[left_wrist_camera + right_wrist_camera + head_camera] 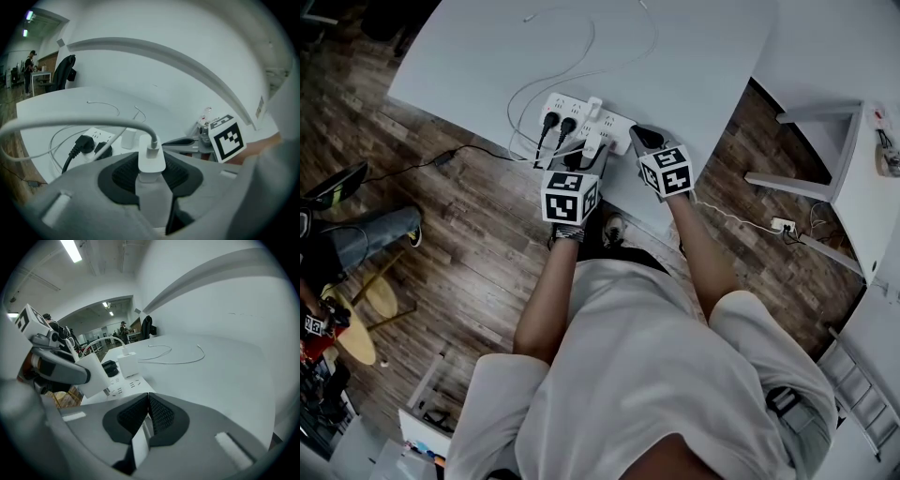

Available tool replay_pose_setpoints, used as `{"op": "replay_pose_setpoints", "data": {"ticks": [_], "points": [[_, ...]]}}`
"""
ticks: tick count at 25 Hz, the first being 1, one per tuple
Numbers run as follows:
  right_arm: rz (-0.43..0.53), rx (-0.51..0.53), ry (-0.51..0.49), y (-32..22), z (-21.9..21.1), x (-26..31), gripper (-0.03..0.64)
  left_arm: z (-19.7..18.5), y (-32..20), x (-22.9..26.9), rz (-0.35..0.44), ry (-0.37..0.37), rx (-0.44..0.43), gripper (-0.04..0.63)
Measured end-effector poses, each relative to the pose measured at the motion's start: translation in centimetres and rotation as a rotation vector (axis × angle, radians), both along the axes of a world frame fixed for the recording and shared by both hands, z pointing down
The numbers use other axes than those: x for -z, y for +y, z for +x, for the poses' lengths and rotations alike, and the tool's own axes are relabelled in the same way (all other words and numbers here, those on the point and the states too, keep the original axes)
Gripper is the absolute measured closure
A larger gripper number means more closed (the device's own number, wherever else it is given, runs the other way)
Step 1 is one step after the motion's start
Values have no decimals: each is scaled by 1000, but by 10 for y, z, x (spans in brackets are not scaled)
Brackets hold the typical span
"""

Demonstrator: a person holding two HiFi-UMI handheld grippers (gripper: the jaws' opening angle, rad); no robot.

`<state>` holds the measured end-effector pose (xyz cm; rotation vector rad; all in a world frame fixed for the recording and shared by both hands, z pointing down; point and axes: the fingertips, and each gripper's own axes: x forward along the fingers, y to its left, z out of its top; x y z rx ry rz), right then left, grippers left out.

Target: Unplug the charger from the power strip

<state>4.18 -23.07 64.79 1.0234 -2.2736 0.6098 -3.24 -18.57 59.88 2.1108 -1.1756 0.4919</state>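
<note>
A white power strip [614,120] lies near the front edge of the white table [694,56]. Two black plugs [559,123] and a white adapter [593,110] sit in it. My left gripper [587,157] is shut on a white charger [151,157], whose cable [70,123] curves off to the left. In the right gripper view this charger [92,374] hangs just above the strip [125,385] with its prongs bare. My right gripper [643,141] is at the strip's right end, shut with nothing between its pads [157,414].
Thin white cables [581,52] loop over the table behind the strip. Black cords [459,150] drop off the table's front edge to the wooden floor. A small white socket [782,225] lies on the floor at right, beside white furniture [853,187].
</note>
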Motion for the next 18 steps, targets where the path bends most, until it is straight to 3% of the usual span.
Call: {"op": "replay_pose_setpoints", "data": {"ticks": [11, 18], "points": [[-3, -47, -32, 6, 6, 10, 611, 13, 37, -26, -152, 199, 4, 451], [11, -98, -59, 17, 19, 23, 612, 32, 44, -41, -224, 268, 4, 451]]}}
